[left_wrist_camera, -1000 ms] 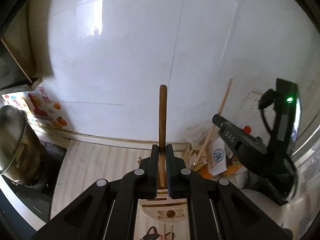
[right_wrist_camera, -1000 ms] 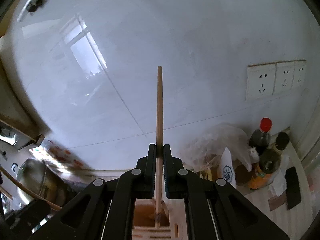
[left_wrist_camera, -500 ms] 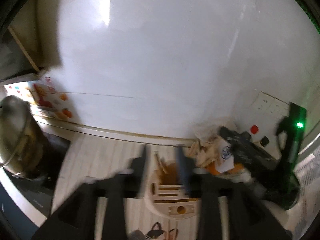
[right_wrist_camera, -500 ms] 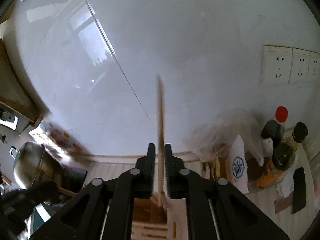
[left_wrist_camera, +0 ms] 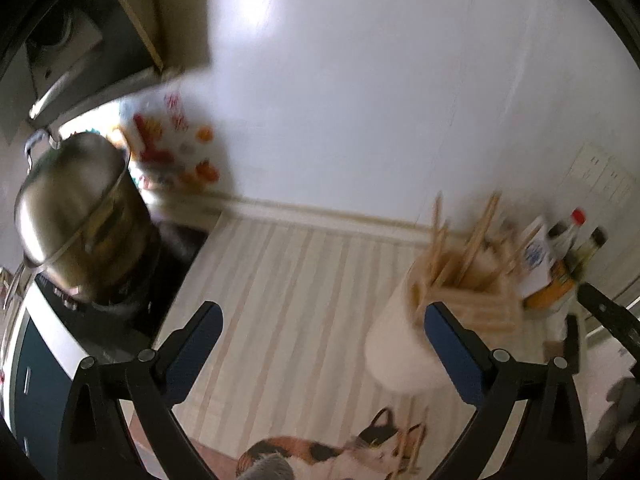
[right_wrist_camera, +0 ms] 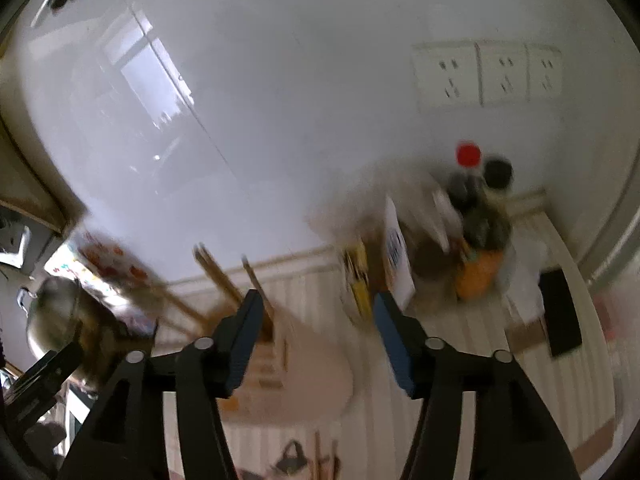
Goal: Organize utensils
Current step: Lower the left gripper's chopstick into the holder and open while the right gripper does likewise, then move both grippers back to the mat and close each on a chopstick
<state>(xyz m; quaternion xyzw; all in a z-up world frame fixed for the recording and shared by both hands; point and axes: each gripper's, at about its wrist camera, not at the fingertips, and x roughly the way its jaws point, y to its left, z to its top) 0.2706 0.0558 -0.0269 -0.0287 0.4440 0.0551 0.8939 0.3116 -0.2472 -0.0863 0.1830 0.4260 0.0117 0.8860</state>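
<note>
In the left wrist view a white utensil holder [left_wrist_camera: 400, 348] with a wooden rack stands right of centre, several wooden utensils [left_wrist_camera: 460, 248] leaning in it. My left gripper [left_wrist_camera: 322, 328] is opening wide over the striped counter [left_wrist_camera: 288, 280], nothing between its fingers. In the right wrist view, my right gripper [right_wrist_camera: 320, 320] is also opening and holds nothing. The blurred holder [right_wrist_camera: 316, 384] sits just below and left of it, and the wooden utensils [right_wrist_camera: 224, 280] slant up behind the left finger.
A steel pot [left_wrist_camera: 76, 216] sits on a dark cooktop at the left. Sauce bottles [right_wrist_camera: 480, 208], packets and a plastic bag crowd the back right corner under wall sockets [right_wrist_camera: 488, 74]. A black flat object [right_wrist_camera: 560, 312] lies at the right. A cat-patterned mat [left_wrist_camera: 288, 456] lies near the front.
Both grippers were shut on upright wooden utensils; both have let go and opened. The utensils now stand in the holder. The left gripper swung left, the right one swung right.
</note>
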